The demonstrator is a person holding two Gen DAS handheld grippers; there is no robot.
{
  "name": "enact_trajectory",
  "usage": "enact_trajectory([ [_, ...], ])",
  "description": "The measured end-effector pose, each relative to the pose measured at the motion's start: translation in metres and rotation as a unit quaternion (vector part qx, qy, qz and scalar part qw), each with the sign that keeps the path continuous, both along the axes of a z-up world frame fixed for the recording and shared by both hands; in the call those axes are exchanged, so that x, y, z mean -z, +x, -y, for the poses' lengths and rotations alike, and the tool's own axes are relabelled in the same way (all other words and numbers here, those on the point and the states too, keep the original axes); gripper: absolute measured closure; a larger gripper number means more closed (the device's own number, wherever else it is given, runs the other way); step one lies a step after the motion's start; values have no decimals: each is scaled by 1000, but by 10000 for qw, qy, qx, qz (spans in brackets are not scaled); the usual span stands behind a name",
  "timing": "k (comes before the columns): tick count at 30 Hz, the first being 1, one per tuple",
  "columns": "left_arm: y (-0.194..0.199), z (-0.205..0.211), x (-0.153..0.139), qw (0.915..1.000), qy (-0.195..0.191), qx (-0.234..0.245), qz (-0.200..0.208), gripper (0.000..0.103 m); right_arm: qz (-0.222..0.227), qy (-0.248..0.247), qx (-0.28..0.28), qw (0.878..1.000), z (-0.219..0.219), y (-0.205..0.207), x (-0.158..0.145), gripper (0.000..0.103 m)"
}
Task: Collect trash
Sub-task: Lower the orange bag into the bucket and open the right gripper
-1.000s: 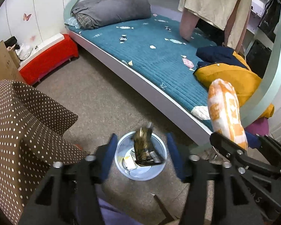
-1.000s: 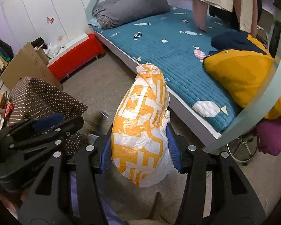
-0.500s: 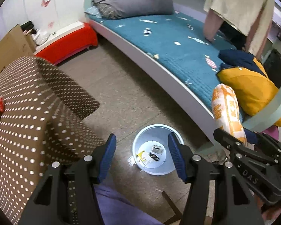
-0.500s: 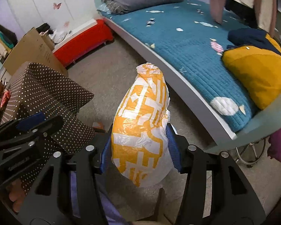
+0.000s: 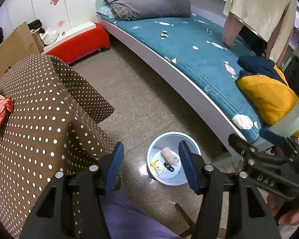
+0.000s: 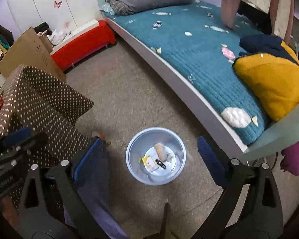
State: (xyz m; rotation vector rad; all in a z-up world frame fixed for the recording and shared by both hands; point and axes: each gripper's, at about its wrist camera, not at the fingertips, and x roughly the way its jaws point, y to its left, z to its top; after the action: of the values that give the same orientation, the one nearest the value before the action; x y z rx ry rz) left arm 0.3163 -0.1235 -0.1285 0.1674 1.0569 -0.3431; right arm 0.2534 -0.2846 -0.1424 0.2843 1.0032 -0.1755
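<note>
Trash (image 6: 161, 150) in bin (image 6: 133, 169) (blurred, perhaps the orange bag), partly hidden.

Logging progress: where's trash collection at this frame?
Done: an orange-white bag and wrappers lie in the bin. In hand: nothing; right gripper is opening, empty; left gripper open, empty. Left: wrappers scattered on the bed.

- My left wrist camera looks steeply down along my fingers, the bin (image 5: 173, 158) low at centre, far below.
- My right wrist camera faces likewise; both share the bin (image 6: 155, 156), the bed (image 6: 199, 55) upper right, and the dotted cloth (image 5: 39, 115) at left.
</note>
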Motion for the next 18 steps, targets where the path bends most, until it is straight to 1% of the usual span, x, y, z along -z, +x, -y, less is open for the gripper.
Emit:
enact_trajectory([
  [6, -6, 0, -2, 10000, -20, 14, 36, 46, -79, 73, 22, 9999, -6, -11, 0, 9],
  [18, -29, -13, -21, 9996, -72, 35, 288, 46, 130, 136, -15, 9998, -21, -28, -18, 9],
])
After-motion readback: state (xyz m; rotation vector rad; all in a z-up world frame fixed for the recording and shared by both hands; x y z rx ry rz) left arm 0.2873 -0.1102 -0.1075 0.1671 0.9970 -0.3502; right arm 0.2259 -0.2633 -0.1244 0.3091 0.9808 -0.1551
